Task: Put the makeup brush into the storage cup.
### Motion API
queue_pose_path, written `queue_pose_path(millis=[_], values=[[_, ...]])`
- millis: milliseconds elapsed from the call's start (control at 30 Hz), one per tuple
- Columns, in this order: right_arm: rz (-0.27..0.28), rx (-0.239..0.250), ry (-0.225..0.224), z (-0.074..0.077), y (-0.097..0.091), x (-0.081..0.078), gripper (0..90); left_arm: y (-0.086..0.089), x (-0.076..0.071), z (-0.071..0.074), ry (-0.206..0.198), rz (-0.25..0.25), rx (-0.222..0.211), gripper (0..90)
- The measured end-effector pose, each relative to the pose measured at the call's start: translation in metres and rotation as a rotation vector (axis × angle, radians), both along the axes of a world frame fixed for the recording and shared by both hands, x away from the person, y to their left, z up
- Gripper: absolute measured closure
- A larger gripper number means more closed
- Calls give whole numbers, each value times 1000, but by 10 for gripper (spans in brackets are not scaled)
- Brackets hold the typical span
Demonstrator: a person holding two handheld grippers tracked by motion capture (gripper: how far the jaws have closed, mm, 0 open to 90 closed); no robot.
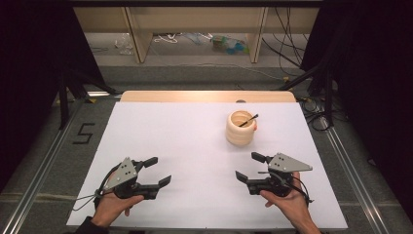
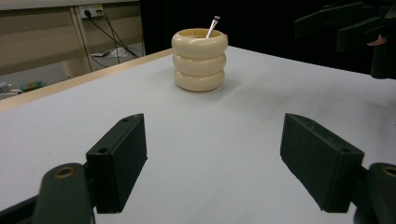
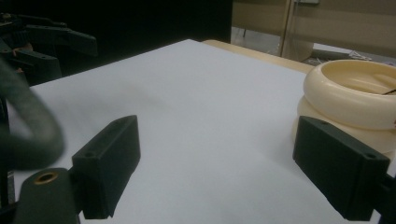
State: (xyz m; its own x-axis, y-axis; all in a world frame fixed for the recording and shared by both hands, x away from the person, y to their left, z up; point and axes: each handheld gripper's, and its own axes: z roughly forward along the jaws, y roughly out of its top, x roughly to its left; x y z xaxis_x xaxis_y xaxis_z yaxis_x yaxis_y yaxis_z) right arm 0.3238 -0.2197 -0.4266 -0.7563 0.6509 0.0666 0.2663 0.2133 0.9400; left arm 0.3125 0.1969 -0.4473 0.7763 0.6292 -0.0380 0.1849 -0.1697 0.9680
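I'm holding my left gripper [image 1: 158,171] and right gripper [image 1: 251,167] low over the near edge of the white table [image 1: 175,131], both spread wide and gripping nothing, jaws aiming inward, probably a ready pose. The cream ribbed holder [image 1: 240,128] is sitting far right of centre, nearer my right gripper. A thin dark tool [image 1: 249,120] is leaning out of it, light tip visible in the left gripper view; its lower end is hidden inside, so I can't identify it.
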Motion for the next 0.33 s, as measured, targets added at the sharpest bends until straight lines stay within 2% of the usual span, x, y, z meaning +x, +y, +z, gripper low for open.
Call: queue_pose_path(millis=[333], values=[[13, 14, -2, -1, 1, 0, 160, 0, 0, 0, -2, -1, 1, 229]])
